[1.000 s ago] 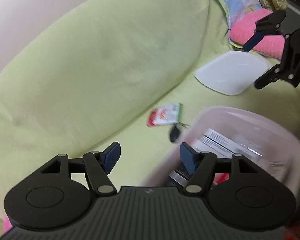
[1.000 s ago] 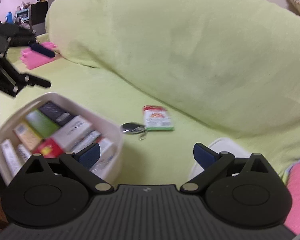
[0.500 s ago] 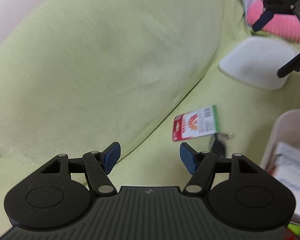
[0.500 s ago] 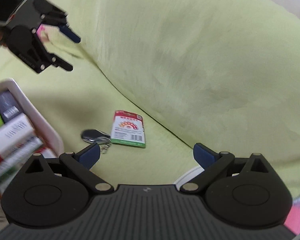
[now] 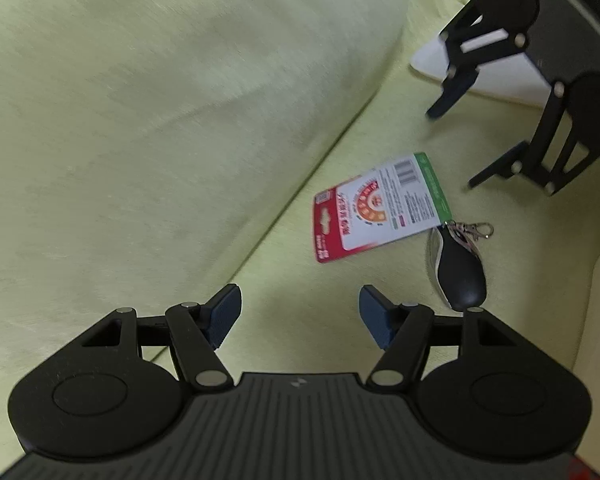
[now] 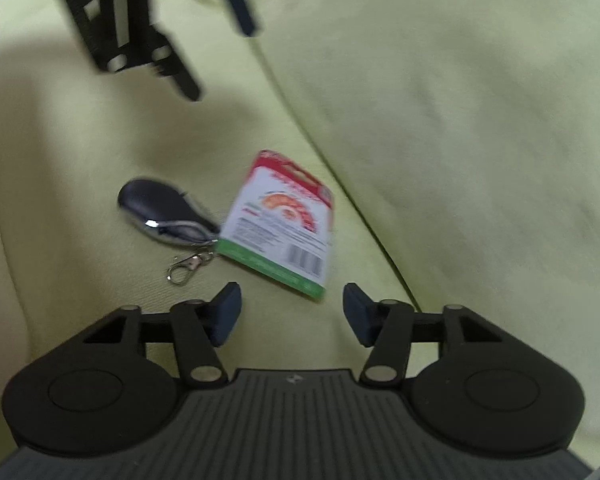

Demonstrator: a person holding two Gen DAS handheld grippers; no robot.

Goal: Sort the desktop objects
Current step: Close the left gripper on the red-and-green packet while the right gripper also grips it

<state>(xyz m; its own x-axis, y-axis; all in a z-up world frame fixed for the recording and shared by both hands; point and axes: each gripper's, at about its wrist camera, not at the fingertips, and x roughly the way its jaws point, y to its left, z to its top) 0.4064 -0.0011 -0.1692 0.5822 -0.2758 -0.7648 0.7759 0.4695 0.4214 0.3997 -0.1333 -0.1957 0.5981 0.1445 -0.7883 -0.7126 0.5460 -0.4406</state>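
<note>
Left gripper (image 5: 300,312) fingers apart, nothing held, low over the green cover (image 5: 140,120). Right gripper (image 6: 292,312) likewise apart, empty. Just ahead lie the printed card (image 6: 282,220) and key fob (image 6: 160,208), touching at one corner; both unsorted. White lid (image 5: 500,76) lies beyond. No bin in view; sorting judged unfinished.

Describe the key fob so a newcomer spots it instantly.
On the yellow-green cushioned seat, near the crease below the backrest, lies a flat red, white and green packet. The key fob touches its green end: glossy black, chrome-edged, with a small metal clasp.
</note>
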